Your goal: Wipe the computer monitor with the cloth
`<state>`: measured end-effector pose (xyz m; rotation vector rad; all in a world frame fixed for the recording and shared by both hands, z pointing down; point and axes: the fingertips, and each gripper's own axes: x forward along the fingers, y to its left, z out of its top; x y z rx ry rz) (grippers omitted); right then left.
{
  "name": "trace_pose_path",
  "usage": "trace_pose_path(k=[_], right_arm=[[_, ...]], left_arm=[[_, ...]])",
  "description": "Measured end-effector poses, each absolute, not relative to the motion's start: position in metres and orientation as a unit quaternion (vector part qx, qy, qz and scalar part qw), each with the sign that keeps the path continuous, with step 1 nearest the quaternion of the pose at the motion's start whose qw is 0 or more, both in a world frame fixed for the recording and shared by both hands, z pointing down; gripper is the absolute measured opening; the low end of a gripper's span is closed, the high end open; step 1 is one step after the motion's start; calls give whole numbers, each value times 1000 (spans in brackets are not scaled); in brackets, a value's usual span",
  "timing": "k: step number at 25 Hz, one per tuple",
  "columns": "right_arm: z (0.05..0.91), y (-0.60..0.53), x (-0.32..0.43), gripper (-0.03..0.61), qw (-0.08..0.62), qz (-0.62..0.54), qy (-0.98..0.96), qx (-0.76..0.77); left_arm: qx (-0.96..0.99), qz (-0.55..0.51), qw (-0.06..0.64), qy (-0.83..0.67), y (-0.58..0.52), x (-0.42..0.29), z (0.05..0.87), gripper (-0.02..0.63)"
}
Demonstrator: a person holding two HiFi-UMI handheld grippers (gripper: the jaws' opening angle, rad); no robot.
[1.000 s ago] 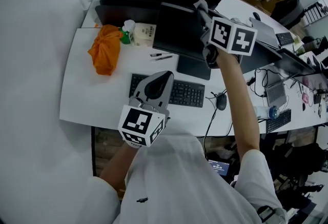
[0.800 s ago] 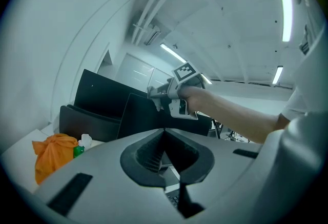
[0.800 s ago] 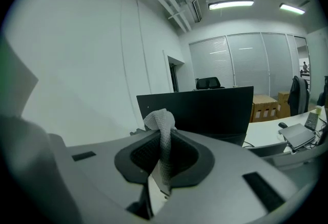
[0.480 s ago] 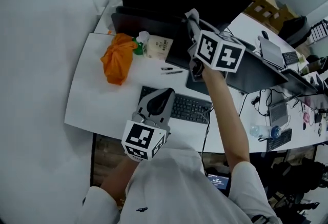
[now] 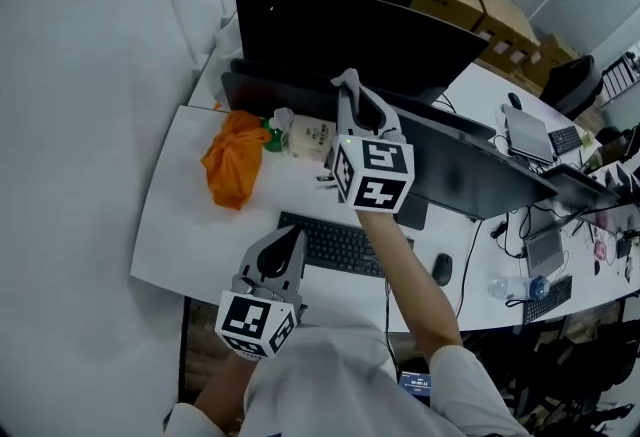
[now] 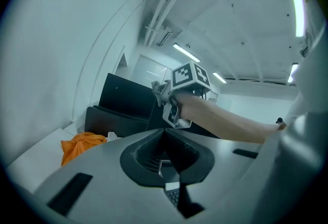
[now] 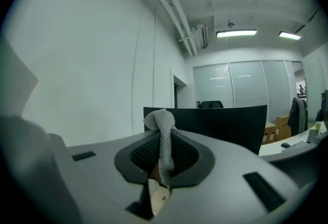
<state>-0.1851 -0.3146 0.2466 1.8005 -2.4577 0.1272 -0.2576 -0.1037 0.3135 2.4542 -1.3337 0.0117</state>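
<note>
Pinching the cloth (image 7: 163, 141) tight, the right gripper (image 5: 352, 85) hovers at the monitor (image 7: 225, 123), wiping seemingly not yet finished, while the left gripper (image 5: 285, 245) hangs closed and empty.

Cloth (image 7: 163, 133): grey, coarse open-knit mesh. Monitor (image 5: 460, 170): matt black panel. Beneath the monitor, surface (image 5: 175, 225): smooth, matt white. Left of the monitor, orange bundle (image 5: 232, 167): soft, crumpled fabric.

A white wall (image 5: 80, 125) runs along the left edge of the white desk (image 5: 165, 225). Strip lights (image 7: 240, 34) glow on the ceiling above glass partitions (image 7: 241, 84). Cardboard boxes (image 5: 500, 13) stand beyond the far edge.
</note>
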Motion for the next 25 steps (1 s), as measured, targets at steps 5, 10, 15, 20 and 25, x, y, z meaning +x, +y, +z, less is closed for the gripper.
trace_pose_path(k=[5,10,15,20,25], right_arm=[[242,-314,-190,44,-14,33,-793,608],[248,-310,-198,43,-47,53,-797,600],[270,-306,-206,43,-144,152,-794,571],[285,-309,-207,43,-251,279,-766,522],[289,-314,-192,41,-378,391,-699,464]], left_arm=[[859,8,175,-481,-100,-271,318,18],[856,12,177,-486,-97,-278,321,18],[852,16,182,-490,-94,-284,327,18],[848,23,188,-495,-89,-290,331,18],[843,30,195,-500,-87,-296,339,18]])
